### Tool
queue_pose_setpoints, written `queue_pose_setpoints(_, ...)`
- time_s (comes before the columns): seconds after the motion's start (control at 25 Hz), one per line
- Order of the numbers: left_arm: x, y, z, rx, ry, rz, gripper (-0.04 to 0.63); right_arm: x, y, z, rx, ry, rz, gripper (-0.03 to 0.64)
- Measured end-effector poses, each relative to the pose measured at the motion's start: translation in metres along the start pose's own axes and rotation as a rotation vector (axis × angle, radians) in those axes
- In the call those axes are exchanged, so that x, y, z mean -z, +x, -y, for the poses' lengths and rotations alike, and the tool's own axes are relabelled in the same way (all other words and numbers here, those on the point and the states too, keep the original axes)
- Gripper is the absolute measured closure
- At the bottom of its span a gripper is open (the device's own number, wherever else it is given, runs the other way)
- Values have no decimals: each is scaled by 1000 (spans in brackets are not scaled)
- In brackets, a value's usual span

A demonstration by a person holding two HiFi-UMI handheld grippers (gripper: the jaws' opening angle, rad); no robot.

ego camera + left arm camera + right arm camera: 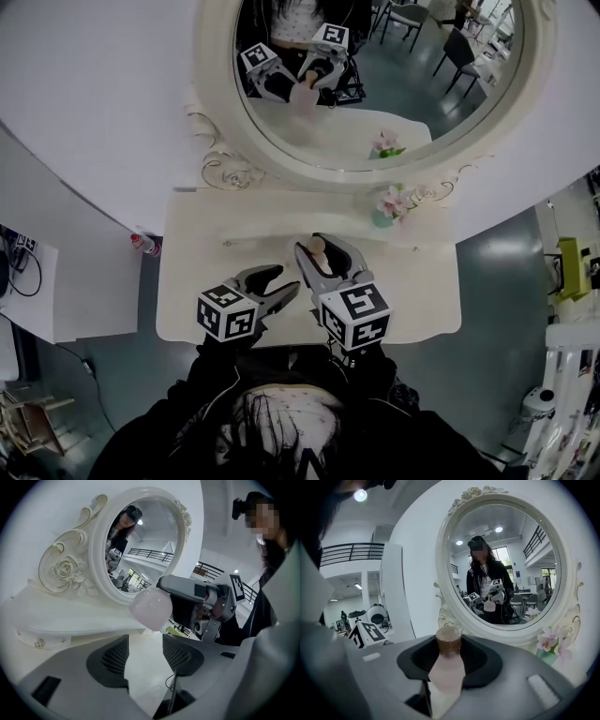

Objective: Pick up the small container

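Vanity table [206,272]: container [447,670] upright in right tongs [449,652].

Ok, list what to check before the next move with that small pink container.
1. Grip: ok. The right hand-held gripper has its pads pressed on both sides of the small container.
2. Upright: ok. Its brown cap points up.
3. Lifted: ok. In the left gripper view its rounded bottom hangs above the table.
4. Left hand-held gripper free: ok. Its jaws are apart with nothing between them.
5. Flower vase out of the way: ok. It stands apart, near the mirror.
6. Cap tightly closed: cannot tell.
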State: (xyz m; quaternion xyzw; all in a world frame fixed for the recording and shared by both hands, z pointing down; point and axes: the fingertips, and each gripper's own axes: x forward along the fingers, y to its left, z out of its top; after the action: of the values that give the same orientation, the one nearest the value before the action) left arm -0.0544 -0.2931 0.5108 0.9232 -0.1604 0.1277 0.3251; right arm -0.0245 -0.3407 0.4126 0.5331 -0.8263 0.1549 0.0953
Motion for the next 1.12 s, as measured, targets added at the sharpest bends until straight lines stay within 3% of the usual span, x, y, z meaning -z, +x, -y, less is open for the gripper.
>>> queue_pose_setpoints(0.52, 2, -10, 25, 92, 63, 3, 388, 12, -19, -25, 45, 18, 0, 471)
queue_pose_setpoints(1.12, 20, 8, 55, 145, 95, -34, 388, 28, -55, -11, 119, 51, 2, 471)
